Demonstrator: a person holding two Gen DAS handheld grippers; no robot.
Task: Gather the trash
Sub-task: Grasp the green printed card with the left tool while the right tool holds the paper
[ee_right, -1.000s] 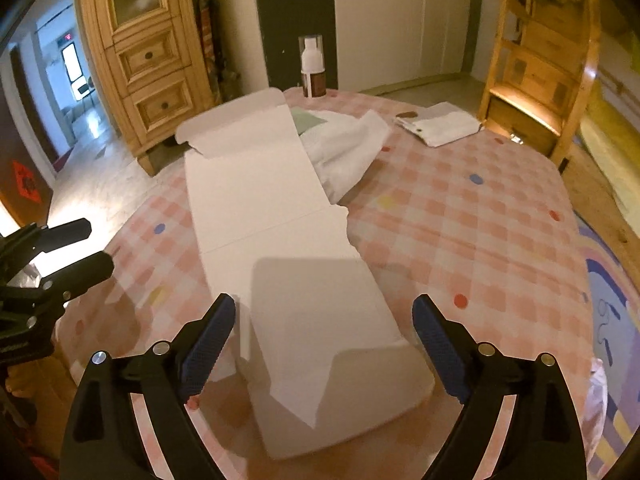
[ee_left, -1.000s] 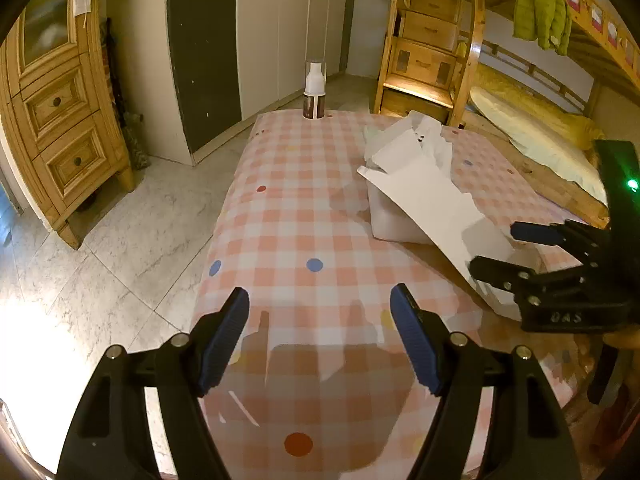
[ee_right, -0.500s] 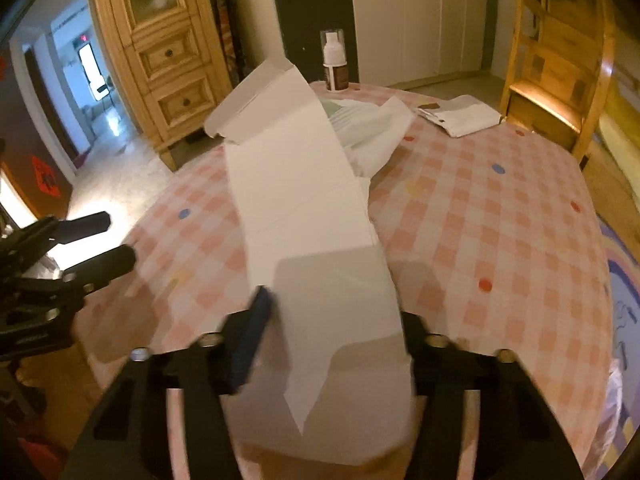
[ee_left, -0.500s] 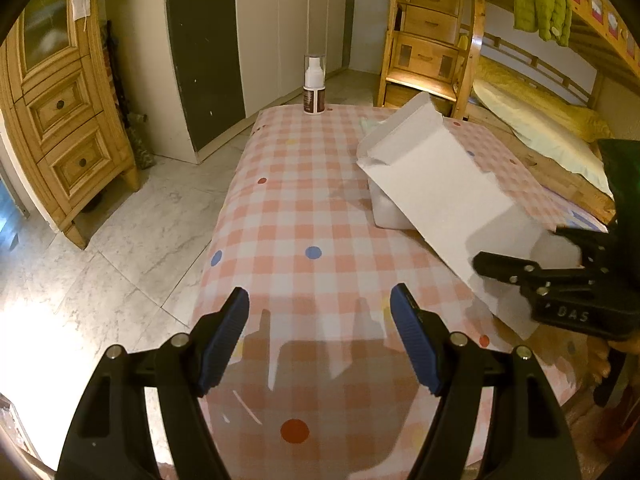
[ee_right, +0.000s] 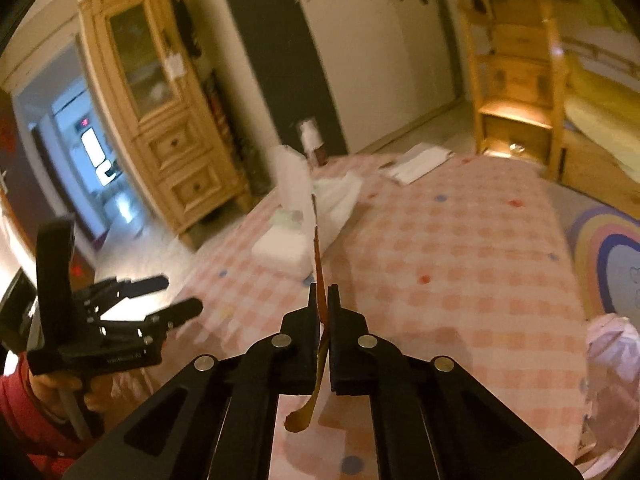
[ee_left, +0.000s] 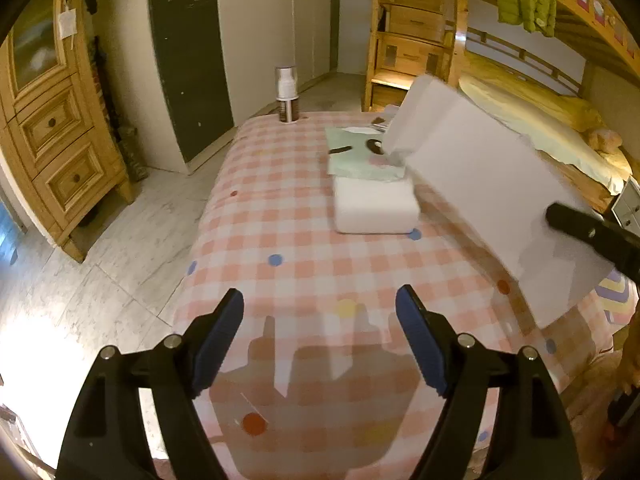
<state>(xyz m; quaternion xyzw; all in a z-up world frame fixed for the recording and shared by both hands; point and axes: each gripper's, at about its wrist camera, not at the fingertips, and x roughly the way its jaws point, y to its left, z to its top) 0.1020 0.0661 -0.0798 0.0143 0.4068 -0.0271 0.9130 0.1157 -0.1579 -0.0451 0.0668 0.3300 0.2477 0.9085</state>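
Note:
A flattened white cardboard box hangs tilted above the checked tablecloth, clear of the table at the right. My right gripper is shut on its near end, so the sheet shows edge-on between the pads. One right finger shows at the card's lower edge. Over the table's near end my left gripper has its jaws opening with nothing between them. It also appears low at the left, held by a hand with a red sleeve.
A white block-shaped pack with pale green paper behind it lies mid-table. A pump bottle stands at the far edge and folded white paper lies far right. Wooden cabinet left, bunk bed right, crumpled plastic bag by the table.
My right gripper closed on the near end of the flat cardboard and lifted it off the table, turning it on edge. The pack underneath is uncovered. The left gripper edged forward.

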